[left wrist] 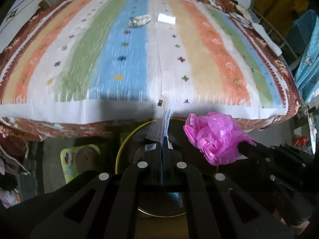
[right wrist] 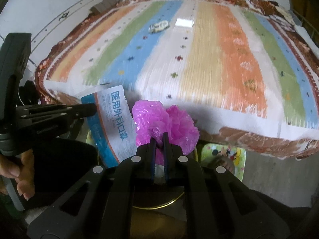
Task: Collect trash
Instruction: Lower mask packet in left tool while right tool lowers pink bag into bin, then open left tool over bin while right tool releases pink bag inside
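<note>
My left gripper [left wrist: 162, 142] is shut on a white-and-blue mask packet [left wrist: 160, 123], seen edge-on; the packet's printed face shows in the right wrist view [right wrist: 113, 123]. My right gripper [right wrist: 159, 137] is shut on a crumpled pink plastic bag [right wrist: 165, 119], which also shows in the left wrist view [left wrist: 213, 137]. Both hang over a dark bin with a gold rim [left wrist: 127, 137] below the bed's near edge. On the striped bedspread [left wrist: 139, 59] far away lie a clear wrapper [left wrist: 139, 21] and a white paper piece [left wrist: 166, 18].
The bed fills most of both views. A colourful cartoon mat [right wrist: 225, 155] lies on the floor beside the bin. Clothes and a blue cloth [left wrist: 307, 59] hang at the right. A white wall [right wrist: 39, 10] stands at the left.
</note>
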The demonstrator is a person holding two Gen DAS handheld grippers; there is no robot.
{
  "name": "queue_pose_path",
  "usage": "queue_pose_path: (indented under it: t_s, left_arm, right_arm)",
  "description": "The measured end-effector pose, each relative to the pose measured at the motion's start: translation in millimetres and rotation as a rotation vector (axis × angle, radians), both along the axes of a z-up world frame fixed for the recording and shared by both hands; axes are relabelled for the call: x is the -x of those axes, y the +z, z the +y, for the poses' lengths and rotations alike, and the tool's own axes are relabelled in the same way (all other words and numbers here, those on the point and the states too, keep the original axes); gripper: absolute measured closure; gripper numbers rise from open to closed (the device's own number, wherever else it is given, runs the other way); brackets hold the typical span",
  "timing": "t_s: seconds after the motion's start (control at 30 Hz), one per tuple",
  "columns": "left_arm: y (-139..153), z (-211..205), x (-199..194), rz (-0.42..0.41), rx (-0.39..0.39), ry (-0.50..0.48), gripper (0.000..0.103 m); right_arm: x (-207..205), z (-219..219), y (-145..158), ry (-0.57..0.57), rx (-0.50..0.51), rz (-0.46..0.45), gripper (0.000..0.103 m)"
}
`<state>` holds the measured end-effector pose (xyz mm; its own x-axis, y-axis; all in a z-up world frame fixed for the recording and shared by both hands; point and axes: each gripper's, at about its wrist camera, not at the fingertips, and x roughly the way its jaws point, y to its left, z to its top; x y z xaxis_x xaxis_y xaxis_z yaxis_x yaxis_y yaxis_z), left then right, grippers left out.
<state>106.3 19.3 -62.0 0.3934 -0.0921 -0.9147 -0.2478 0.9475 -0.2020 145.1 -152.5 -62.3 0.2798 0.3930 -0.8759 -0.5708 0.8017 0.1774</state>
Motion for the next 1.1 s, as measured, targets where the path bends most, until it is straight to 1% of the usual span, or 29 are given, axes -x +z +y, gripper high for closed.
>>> queue_pose_path:
  t_s: [0.2,0.37,0.47,0.73,0.77,0.8,0.83,0.87,0.9,0.97,1.1]
  left_arm:
    - [-12.7,8.5,-0.2,0.043,0.041,0.039,0.103]
    - [-27.1,9.8,-3.3,0.097,0.099,0.050,0.103]
    - [-32.6,9.0,-4.3,0.118,0.100,0.054,0.103]
    - [-36.8,9.0,-4.4,0.142,0.120,0.052,0.103]
    - [-37.6,8.9,-4.7,0.148,0.123,0.048,0.101]
    - [-38.0,7.9,-5.2,0.152,0.117,0.042,0.097]
    - [-37.4,7.6,-5.4,0.150,0.109,0.040,0.084]
    - [-36.0,8.2,-5.6,0.144,0.103,0.043,0.073]
    - [-34.9,8.7,-5.6,0.140,0.099,0.048,0.072]
    - [-33.1,13.3,-5.1,0.131,0.099,0.069,0.072]
    - [-29.1,15.7,-4.6,0.115,0.097,0.079,0.068]
  right_arm:
    - [1.3,4.8,-19.4,0.002,0.022,0.081,0.097]
    - [1.8,10.1,-32.7,0.017,0.054,0.135,0.097]
    - [2.6,13.5,-41.1,0.031,0.073,0.169,0.097]
    - [-0.4,13.8,-48.4,0.026,0.083,0.204,0.096]
    - [-0.2,14.6,-50.2,0.030,0.084,0.217,0.094]
    - [-0.2,14.9,-51.3,0.032,0.084,0.224,0.094]
    - [-0.4,14.6,-51.9,0.030,0.082,0.227,0.089]
    - [-0.8,14.0,-51.6,0.026,0.080,0.226,0.084]
    - [-1.0,13.9,-51.4,0.023,0.078,0.226,0.082]
    - [-1.2,13.3,-50.9,0.019,0.075,0.224,0.073]
    - [-1.1,12.9,-48.3,0.015,0.070,0.210,0.067]
